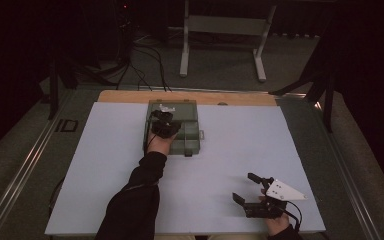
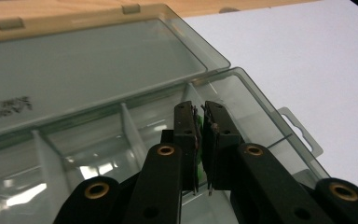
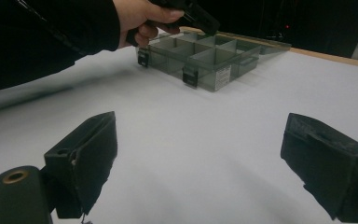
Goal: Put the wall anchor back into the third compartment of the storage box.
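White mat; left tool [image 2: 201, 140] clenched on half-hidden green piece [image 2: 197, 140] over organizer box [image 2: 242, 88]; right tool [image 3: 205, 158] released.

Embossed lettering on open lid [image 2: 88, 65] of clear plastic box [image 2: 242, 98], near lid's left edge in left gripper view: seen reversed and blurred, not legible. White label [image 3: 223, 74] on box front wall in right gripper view: dark print rows, too small to read. No other text, number or sign readable.
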The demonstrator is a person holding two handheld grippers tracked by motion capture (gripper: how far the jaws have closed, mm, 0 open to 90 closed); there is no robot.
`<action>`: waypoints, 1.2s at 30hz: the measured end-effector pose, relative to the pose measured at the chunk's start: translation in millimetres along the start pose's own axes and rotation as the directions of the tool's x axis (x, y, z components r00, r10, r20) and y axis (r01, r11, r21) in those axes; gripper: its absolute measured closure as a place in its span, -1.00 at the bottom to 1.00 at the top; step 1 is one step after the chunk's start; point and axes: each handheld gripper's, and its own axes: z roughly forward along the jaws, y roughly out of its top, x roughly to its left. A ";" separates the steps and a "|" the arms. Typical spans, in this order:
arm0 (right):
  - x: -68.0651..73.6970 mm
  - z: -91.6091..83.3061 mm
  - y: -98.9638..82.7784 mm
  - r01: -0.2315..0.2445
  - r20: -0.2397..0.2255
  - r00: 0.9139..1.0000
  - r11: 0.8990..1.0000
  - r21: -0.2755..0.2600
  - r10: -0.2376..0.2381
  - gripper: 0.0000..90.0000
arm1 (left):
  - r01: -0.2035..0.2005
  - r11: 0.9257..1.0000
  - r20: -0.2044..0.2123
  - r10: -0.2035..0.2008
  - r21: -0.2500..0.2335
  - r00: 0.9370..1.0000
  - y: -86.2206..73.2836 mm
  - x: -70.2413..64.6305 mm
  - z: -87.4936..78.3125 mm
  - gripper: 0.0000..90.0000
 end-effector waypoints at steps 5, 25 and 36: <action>-0.1 -0.2 0.1 0.000 -0.002 1.000 1.000 0.000 0.000 -0.76 | -0.008 1.000 -0.018 0.008 0.000 1.000 -1.0 -0.6 3.0 0.83; -0.6 -0.8 0.6 0.000 0.001 1.000 1.000 0.001 0.000 -0.76 | -0.028 0.999 0.029 0.029 -0.024 0.999 10.0 -4.5 -31.6 -0.27; -2.9 -1.8 -0.3 -0.002 0.009 1.000 1.000 -0.002 0.002 -0.76 | -0.056 0.998 0.091 0.056 0.000 0.994 6.9 -4.6 -57.4 -0.90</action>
